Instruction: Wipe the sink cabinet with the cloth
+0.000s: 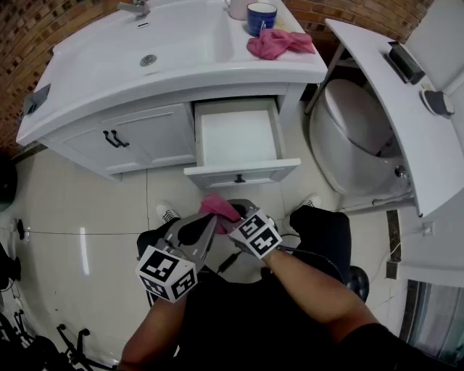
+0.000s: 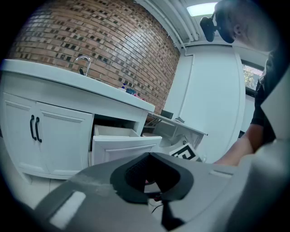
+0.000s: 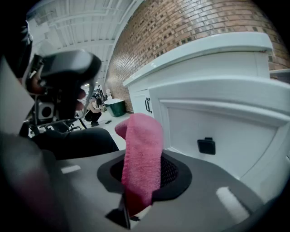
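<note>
The white sink cabinet (image 1: 138,138) stands ahead with one drawer (image 1: 239,141) pulled open. My right gripper (image 1: 230,215) is shut on a pink cloth (image 1: 217,206), held low in front of the drawer front; in the right gripper view the cloth (image 3: 142,149) sticks up from the right gripper (image 3: 142,181), close to the drawer front (image 3: 217,131). My left gripper (image 1: 199,230) sits just left of it, jaws together and holding nothing, and the left gripper (image 2: 152,181) faces the cabinet (image 2: 59,136). A second pink cloth (image 1: 279,42) lies on the countertop.
A blue cup (image 1: 261,16) and a white mug stand on the counter beside the basin (image 1: 159,43). A toilet (image 1: 355,145) is to the right, under a white shelf (image 1: 406,123) with small items. The person's legs and shoes are on the tiled floor (image 1: 80,210).
</note>
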